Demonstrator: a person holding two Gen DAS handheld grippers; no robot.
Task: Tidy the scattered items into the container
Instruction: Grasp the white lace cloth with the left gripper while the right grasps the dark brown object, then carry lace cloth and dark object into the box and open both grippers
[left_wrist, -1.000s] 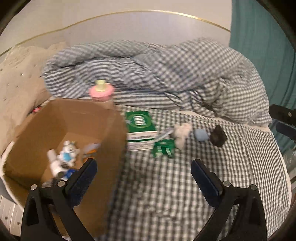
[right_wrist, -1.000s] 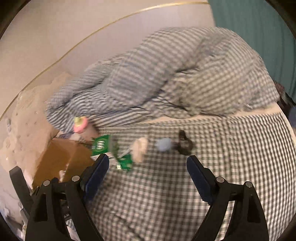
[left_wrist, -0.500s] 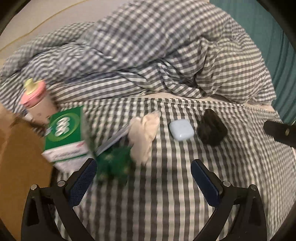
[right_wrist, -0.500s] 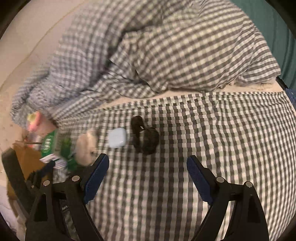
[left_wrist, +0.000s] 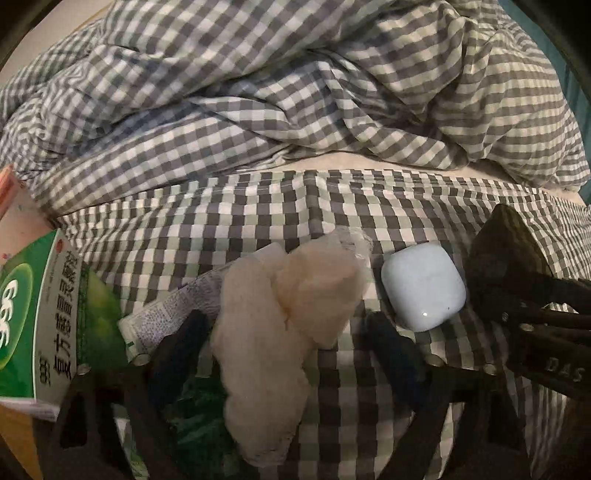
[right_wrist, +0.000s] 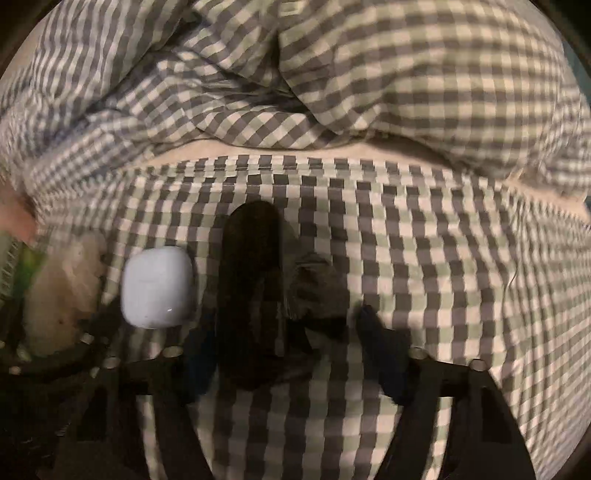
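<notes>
A: How far along am I?

B: Nothing is lifted yet. My left gripper (left_wrist: 288, 354) is spread around the cream plush toy (left_wrist: 280, 317); my right gripper (right_wrist: 295, 354) is spread around the black hair clip (right_wrist: 255, 291). Neither pinches.

A: What's left?

B: At 10 o'clock from the clip, the pale-blue earbud case (right_wrist: 157, 288). Farther, at 9 o'clock, the green box (left_wrist: 37, 325). The container isn't visible.

A grey-and-white checked bedsheet (left_wrist: 258, 214) lies flat across the near part of both views. Behind it a rumpled checked duvet (left_wrist: 332, 81) in the same pattern is heaped in deep folds, with a strip of pale cream mattress (right_wrist: 280, 153) showing between the two. A sliver of teal curtain (left_wrist: 581, 96) edges the far right.
</notes>
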